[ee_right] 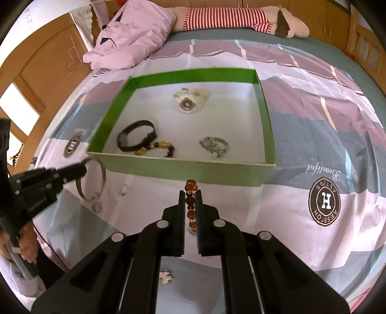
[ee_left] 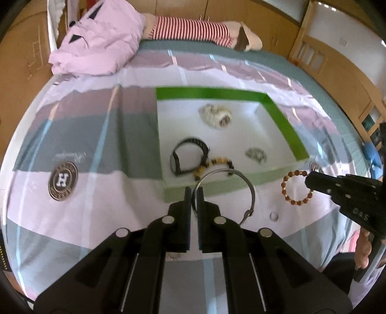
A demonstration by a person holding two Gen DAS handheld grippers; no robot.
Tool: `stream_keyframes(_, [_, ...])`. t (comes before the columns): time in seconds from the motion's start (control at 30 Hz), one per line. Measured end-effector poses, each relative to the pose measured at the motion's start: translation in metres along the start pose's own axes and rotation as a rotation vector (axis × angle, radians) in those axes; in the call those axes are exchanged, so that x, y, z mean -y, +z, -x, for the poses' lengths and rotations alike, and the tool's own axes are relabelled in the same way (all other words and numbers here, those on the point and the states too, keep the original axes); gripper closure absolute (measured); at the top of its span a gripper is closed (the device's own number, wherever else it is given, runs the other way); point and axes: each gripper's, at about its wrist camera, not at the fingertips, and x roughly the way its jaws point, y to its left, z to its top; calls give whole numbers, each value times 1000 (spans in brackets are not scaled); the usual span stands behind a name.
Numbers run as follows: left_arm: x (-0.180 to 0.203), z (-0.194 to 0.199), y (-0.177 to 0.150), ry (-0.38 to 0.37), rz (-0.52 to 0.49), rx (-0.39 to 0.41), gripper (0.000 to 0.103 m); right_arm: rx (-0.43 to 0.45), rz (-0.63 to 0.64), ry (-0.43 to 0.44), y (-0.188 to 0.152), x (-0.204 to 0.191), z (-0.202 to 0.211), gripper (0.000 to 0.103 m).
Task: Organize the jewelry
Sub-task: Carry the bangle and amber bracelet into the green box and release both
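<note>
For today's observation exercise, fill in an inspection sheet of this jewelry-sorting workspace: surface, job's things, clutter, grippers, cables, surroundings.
Surface: bed sheet, pink and grey blocks with round H logos.
Job's things: green box holding black watch, white watch, dark bead bracelet and pale green piece; small ring and brooch on the sheet.
Clutter: pink duvet, striped plush toy.
Grippers: left gripper shut on silver bangle; right gripper shut on amber bead bracelet.
Cables: nothing seen.
Surroundings: wooden cabinets.
</note>
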Motion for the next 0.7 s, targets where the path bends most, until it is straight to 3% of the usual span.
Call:
stream_keyframes(0.1, [0, -4, 7, 24, 11, 5, 100, 85, 11, 28, 7, -10, 17, 96])
stream_keyframes(0.23, [3, -13, 20, 19, 25, 0, 100, 217, 22, -15, 15, -24, 31, 96])
stream_keyframes(0.37, [8, -29, 39, 25, 12, -26, 100, 261, 32, -57, 32, -27, 27, 96])
stream_keyframes(0.6, [8, -64, 49, 50, 19, -74, 99, 203, 11, -95, 56, -5, -17, 96])
stream_keyframes(0.7, [5, -69, 46, 58, 23, -90, 96, 157, -34, -63, 60, 9, -31, 96])
